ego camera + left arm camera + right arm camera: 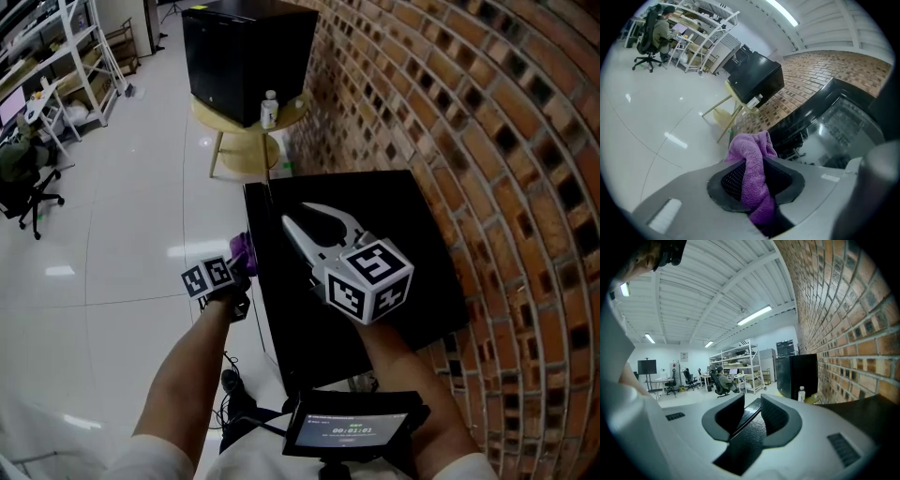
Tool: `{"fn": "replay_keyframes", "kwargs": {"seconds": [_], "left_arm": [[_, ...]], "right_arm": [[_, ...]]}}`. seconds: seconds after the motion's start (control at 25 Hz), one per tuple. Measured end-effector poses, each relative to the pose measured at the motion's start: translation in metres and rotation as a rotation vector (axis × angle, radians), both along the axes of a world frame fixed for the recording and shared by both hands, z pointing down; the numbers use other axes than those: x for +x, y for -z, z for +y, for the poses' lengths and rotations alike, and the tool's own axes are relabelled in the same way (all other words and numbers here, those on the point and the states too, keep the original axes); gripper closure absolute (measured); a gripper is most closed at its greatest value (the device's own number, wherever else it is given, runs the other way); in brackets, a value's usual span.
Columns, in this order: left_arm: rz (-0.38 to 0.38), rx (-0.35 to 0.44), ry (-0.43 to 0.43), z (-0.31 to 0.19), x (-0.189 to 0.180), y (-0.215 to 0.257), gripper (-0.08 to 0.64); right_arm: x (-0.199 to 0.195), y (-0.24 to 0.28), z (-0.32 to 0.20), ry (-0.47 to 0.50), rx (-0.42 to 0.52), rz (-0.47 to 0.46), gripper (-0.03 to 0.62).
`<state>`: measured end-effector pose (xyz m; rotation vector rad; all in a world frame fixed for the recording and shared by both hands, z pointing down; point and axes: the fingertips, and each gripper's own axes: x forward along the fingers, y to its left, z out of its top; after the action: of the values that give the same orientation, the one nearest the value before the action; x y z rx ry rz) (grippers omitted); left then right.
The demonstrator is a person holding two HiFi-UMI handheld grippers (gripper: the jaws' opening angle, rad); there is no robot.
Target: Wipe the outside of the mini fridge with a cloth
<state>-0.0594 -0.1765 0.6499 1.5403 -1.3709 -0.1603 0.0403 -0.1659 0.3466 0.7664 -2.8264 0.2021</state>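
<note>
The black mini fridge (394, 272) stands below me against the brick wall, its top facing up. My left gripper (234, 272) is low at the fridge's left side, shut on a purple cloth (243, 249). In the left gripper view the cloth (752, 171) is pinched between the dark pads and bunches out past the tips, next to the fridge's glossy side (834, 122). My right gripper (307, 216) hovers over the fridge top, open with nothing between its fingers. In the right gripper view the right gripper (746, 409) shows a narrow empty gap above the black top (862, 406).
A second black cabinet (248, 52) sits on a round yellow table (246, 127) ahead, with a small bottle (270, 110) beside it. The brick wall (487, 141) runs along the right. Shelving (66, 66) and an office chair (33, 197) stand at the far left. A small screen (352, 431) hangs at my chest.
</note>
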Motion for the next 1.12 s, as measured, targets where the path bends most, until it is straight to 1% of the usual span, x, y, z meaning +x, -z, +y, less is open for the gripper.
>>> {"fn": "replay_keyframes", "kwargs": {"seconds": [0.2,0.4,0.56,0.84,1.0,1.12], "left_arm": [[0.016,0.002,0.017,0.001,-0.002,0.002,0.472],[0.046,0.061,0.022,0.006,-0.004,0.022,0.472],[0.099,0.167,0.042,0.021,-0.004,0.062,0.472],[0.212,0.401,0.074,0.076,0.011,0.17,0.471],[0.337,0.475,0.166,0.114,0.019,0.22,0.472],[0.368,0.543,0.172,0.135,0.032,0.248,0.472]], "right_arm": [[0.0,0.0,-0.001,0.0,0.001,-0.001,0.492],[0.0,0.0,-0.001,0.001,0.005,-0.003,0.492],[0.0,0.0,0.0,0.013,0.011,-0.007,0.492],[-0.004,-0.001,0.003,0.058,0.007,-0.003,0.492],[-0.009,-0.001,0.008,0.092,0.009,-0.007,0.492],[-0.01,0.0,0.01,0.108,0.016,-0.009,0.492]]}}
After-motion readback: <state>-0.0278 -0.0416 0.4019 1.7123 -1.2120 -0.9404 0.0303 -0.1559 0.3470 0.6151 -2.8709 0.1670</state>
